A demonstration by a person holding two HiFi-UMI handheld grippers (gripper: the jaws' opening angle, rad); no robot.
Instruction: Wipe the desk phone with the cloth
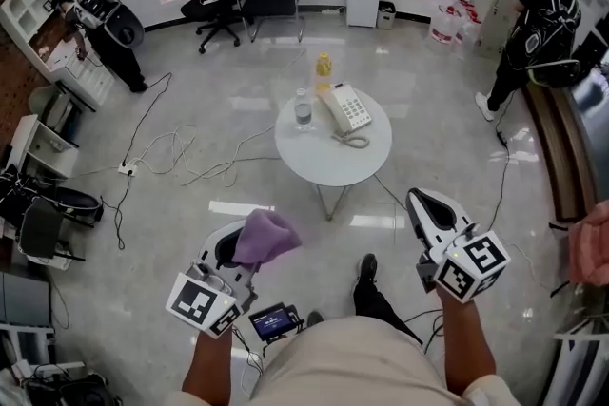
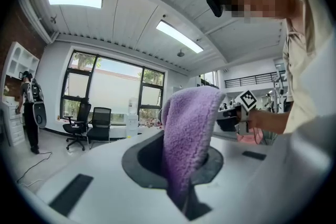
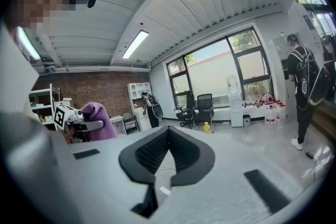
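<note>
Your room is bright. Daylight blows out the windows (image 2: 113, 86), and the ceiling strips (image 2: 178, 36) throw white glare onto the glossy floor (image 1: 238, 206). Both gripper views bend hard towards dark, rounded edges — the cloth's (image 2: 186, 134) lower end goes soft.

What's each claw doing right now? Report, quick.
Left claw: closed on the purple cloth.
Right claw: closed, nothing between its jaws.
</note>
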